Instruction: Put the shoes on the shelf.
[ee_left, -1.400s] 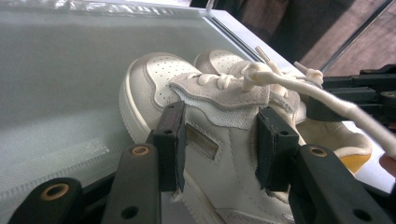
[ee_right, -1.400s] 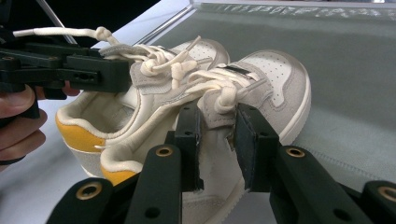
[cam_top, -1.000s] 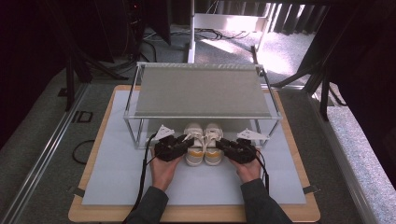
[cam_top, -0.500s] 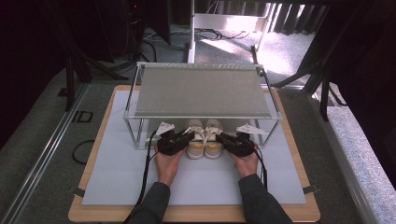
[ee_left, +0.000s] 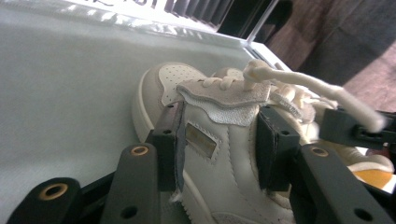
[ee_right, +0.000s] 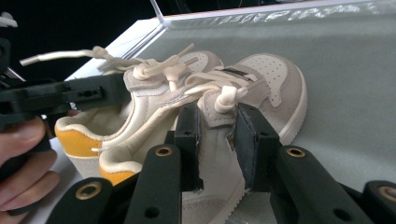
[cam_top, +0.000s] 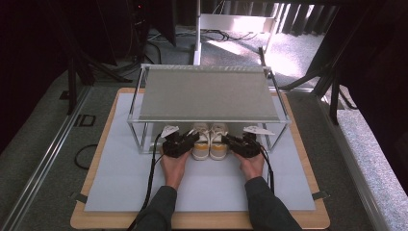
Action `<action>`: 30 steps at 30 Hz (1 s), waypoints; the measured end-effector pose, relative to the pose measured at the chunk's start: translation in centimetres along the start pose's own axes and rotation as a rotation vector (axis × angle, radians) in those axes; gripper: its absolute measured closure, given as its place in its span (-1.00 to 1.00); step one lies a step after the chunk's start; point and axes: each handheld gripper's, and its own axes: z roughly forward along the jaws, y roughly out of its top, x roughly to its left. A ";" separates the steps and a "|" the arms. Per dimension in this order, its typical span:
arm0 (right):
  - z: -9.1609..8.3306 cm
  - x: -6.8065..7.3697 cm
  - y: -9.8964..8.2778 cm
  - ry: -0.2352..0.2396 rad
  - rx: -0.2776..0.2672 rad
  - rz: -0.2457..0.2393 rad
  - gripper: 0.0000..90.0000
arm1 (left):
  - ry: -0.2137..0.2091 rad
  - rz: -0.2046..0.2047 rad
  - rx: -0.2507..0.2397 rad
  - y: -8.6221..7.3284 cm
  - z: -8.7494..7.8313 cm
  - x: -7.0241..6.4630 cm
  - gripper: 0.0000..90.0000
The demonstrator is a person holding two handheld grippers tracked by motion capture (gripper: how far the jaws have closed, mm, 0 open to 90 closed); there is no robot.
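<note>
Left gripper (cam_top: 188, 140) clamped on left shoe (cam_top: 200, 144); right gripper (cam_top: 232, 141) clamped on right shoe (cam_top: 218, 145). Pair side by side, toes under rack (cam_top: 207, 94) shelf, heels at front edge. Placement likely near done; release, withdrawal left.

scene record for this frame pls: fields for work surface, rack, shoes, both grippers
surface: pale mat on a wooden board
rack: metal shelf, mesh top bare
shoes: cream pair, yellow heels, side by side under the rack's front edge
left shoe: clamped by left gripper across its side and tongue
right shoe: clamped by right gripper at the tongue
</note>
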 end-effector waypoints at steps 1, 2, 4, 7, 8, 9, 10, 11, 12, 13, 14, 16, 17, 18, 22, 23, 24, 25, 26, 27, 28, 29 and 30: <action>0.0 0.0 0.1 0.000 0.006 0.006 0.57 | -0.004 -0.006 0.004 0.0 0.1 0.1 0.26; 0.0 0.0 0.1 0.000 0.006 0.006 0.57 | -0.004 -0.006 0.004 0.0 0.1 0.1 0.19; 0.1 0.1 0.2 -0.009 0.019 0.013 0.53 | -0.011 -0.011 -0.005 0.1 0.0 0.2 0.15; -0.1 0.2 0.1 -0.032 0.001 0.008 0.43 | -0.002 0.021 -0.022 0.4 -0.5 0.0 -0.06; -0.2 0.2 0.1 -0.028 -0.010 0.006 0.37 | -0.008 0.021 -0.024 0.5 -0.7 0.0 -0.10; -0.4 0.3 0.1 -0.025 -0.023 0.000 0.31 | -0.006 0.018 -0.027 0.6 -0.8 0.0 -0.14; -0.5 0.4 0.1 -0.025 -0.039 -0.027 0.23 | -0.002 0.022 -0.030 0.6 -1.0 -0.1 -0.17; -0.6 0.6 0.0 -0.026 -0.042 -0.041 0.21 | -0.008 0.026 -0.032 0.7 -1.2 -0.1 -0.19; -0.8 0.9 0.0 -0.035 -0.049 -0.052 0.17 | -0.015 0.030 -0.033 0.7 -1.4 -0.1 -0.21; -1.1 1.2 0.0 -0.040 -0.058 -0.052 0.08 | -0.019 0.024 -0.037 0.7 -1.6 -0.3 -0.24; -1.4 1.2 0.0 -0.028 -0.071 -0.056 0.01 | -0.025 0.027 -0.038 0.7 -1.9 -0.4 -0.27; -2.0 1.7 0.0 -0.015 -0.083 -0.072 -0.10 | -0.043 0.048 -0.040 0.7 -2.3 -0.6 -0.31; -2.1 1.9 0.0 -0.011 -0.084 -0.081 -0.13 | -0.053 0.069 -0.040 0.6 -2.5 -0.8 -0.35; -2.3 2.1 0.0 0.003 -0.081 -0.091 -0.18 | -0.053 0.104 -0.038 0.5 -2.8 -1.1 -0.38; -2.3 2.9 -0.4 -0.009 -0.048 -0.158 -0.35 | -0.045 0.194 -0.021 -0.4 -3.4 -2.1 -0.48; -2.2 3.1 -0.5 -0.015 -0.034 -0.166 -0.36 | -0.043 0.205 -0.016 -0.6 -3.5 -2.2 -0.52; -2.1 3.2 -0.7 -0.023 -0.019 -0.179 -0.39 | -0.040 0.215 -0.010 -0.8 -3.6 -2.3 -0.56; -1.9 3.4 -0.8 -0.034 -0.010 -0.192 -0.39 | -0.027 0.223 -0.005 -1.0 -3.7 -2.4 -0.60; -1.8 3.5 -1.0 -0.045 0.000 -0.206 -0.41 | -0.023 0.224 -0.002 -1.2 -3.7 -2.4 -0.63; -1.6 3.6 -1.1 -0.060 0.005 -0.218 -0.42 | -0.023 0.227 0.006 -1.4 -3.7 -2.4 -0.63; -1.5 3.7 -1.2 -0.069 0.007 -0.223 -0.42 | -0.017 0.227 0.009 -1.7 -3.7 -2.4 -0.64; -1.5 3.7 -1.2 -0.071 0.011 -0.226 -0.43 | -0.014 0.232 0.016 -1.9 -3.7 -2.3 -0.65; -1.4 3.8 -1.3 -0.072 0.015 -0.228 -0.44 | -0.019 0.233 0.027 -2.0 -3.7 -2.2 -0.65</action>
